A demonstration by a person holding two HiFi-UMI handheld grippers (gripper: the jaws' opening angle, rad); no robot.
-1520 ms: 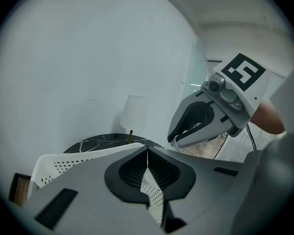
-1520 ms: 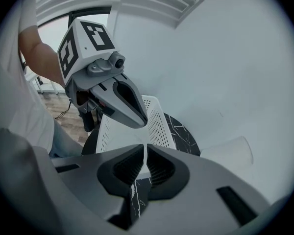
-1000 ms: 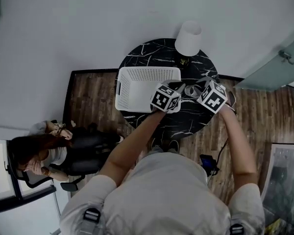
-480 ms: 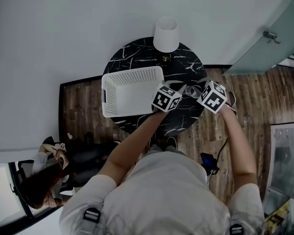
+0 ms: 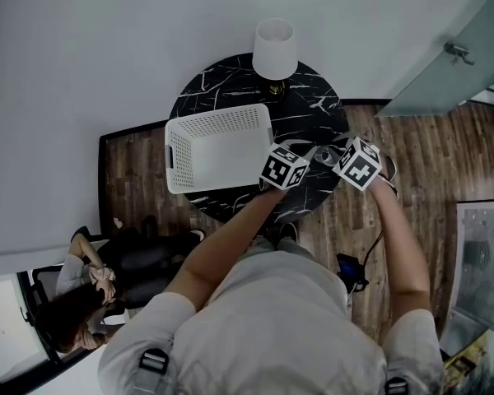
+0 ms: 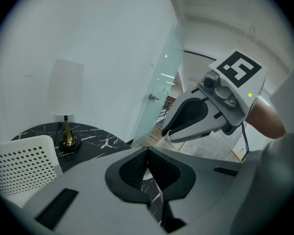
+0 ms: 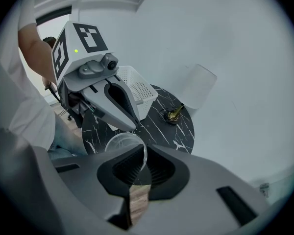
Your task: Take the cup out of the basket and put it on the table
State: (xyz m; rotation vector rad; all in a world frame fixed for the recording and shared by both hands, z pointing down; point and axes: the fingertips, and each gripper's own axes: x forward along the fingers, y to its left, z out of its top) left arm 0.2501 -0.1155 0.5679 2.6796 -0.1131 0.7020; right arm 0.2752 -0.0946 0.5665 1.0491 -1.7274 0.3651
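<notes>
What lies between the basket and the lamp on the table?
Nothing: the head view shows only bare black marble table between the basket and the lamp.

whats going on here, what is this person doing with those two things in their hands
A person stands over a round black table with a handheld tool in each hand. The right tool is shut on the rim of a clear cup, which is out of the white basket and held in the air, not yet set down. The left tool is shut and empty, close by. A lamp stands at the table's far side.
</notes>
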